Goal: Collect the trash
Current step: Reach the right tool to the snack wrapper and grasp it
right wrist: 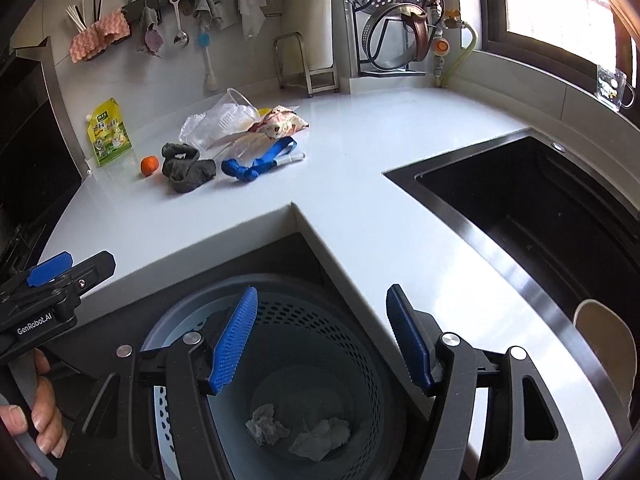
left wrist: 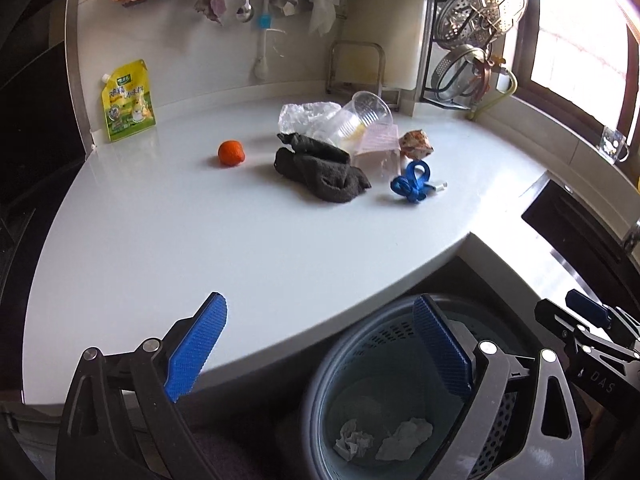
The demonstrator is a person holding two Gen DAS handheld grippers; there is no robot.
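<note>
Nearest, left gripper and right gripper, both spread wide and empty above the bin tucked into the counter's notched front edge, two crumpled tissues lying on its bottom. Farther back, toward the counter's rear edge, heaped together: dark cloth, clear cup, plastic bag, blue strap, wrapper. Left of the heap, apart, an orange; at the rear left corner, a yellow pouch.

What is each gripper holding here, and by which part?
Nothing. The left gripper and right gripper are both open and empty above the bin, with two crumpled tissues inside.
</note>
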